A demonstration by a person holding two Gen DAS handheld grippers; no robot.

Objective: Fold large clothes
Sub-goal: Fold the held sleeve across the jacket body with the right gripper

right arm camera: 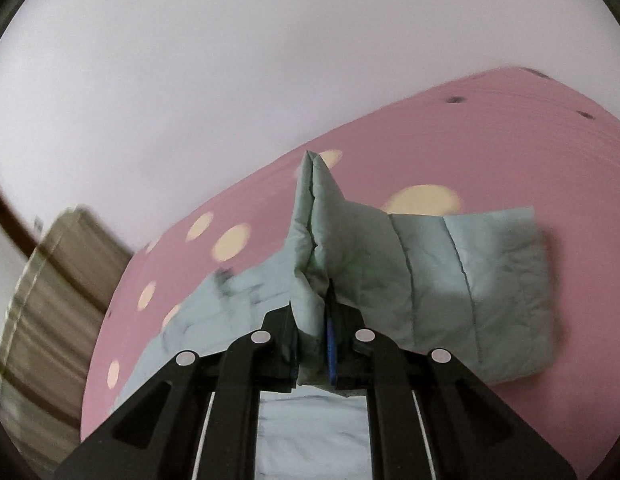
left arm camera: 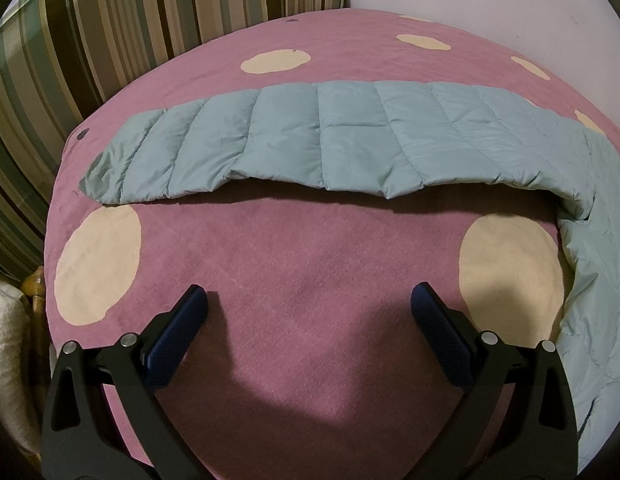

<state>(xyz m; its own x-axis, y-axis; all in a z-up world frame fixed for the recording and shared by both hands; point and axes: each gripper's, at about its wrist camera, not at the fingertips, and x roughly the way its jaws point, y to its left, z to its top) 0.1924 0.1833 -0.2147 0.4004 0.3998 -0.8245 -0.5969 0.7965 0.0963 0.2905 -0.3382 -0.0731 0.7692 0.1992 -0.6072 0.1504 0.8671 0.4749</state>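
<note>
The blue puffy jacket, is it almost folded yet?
Not yet. One long part of the jacket already lies flat across the pink blanket. The right gripper has pinched a thick bunch of it and lifted it. The left gripper is open, holding nothing. Most folding is left.

Striped cushion (right arm camera: 57,280) is motion-blurred; quilted jacket (left arm camera: 598,280) runs off frame.

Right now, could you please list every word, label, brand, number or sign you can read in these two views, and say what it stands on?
None: no readable text shows in either view.
The pale blue quilted padded garment bears no print or label.
The pink blanket with cream dots bears none either.
</note>
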